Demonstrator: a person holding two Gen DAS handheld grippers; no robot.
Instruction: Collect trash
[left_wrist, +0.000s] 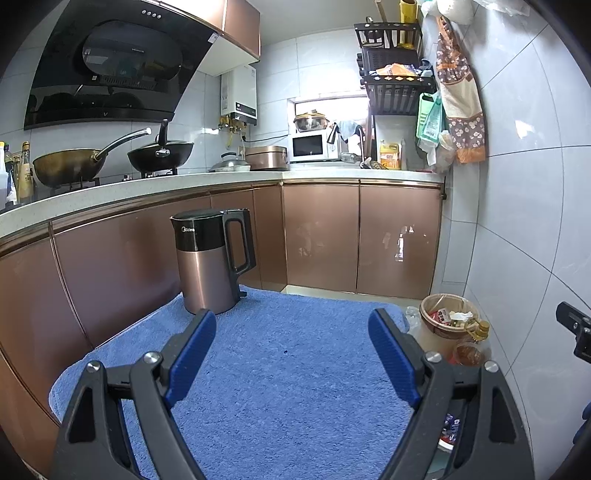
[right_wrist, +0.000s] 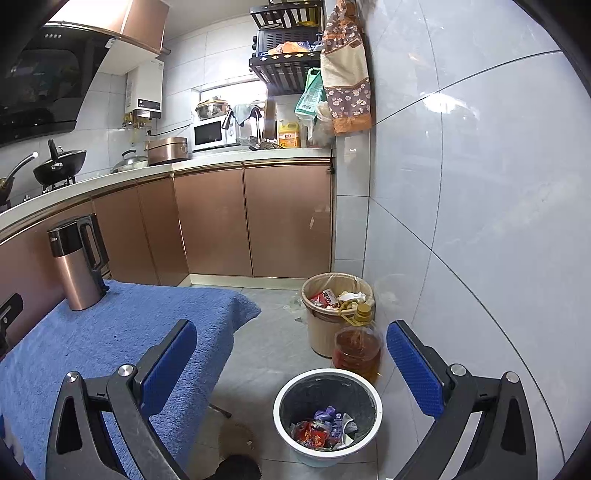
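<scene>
My left gripper (left_wrist: 291, 326) is open and empty above the blue towel (left_wrist: 280, 369) that covers the table. My right gripper (right_wrist: 291, 338) is open and empty, held over the floor above a small white-rimmed bin (right_wrist: 327, 413) with colourful wrappers (right_wrist: 321, 428) in it. A beige bin (right_wrist: 334, 310) with more wrappers and paper stands by the wall; it also shows in the left wrist view (left_wrist: 448, 321). No trash shows on the towel.
A copper and black kettle (left_wrist: 212, 258) stands at the towel's far left corner. A bottle of amber oil (right_wrist: 356, 347) stands on the floor between the two bins. Copper cabinets (left_wrist: 358, 232) run behind, tiled wall on the right.
</scene>
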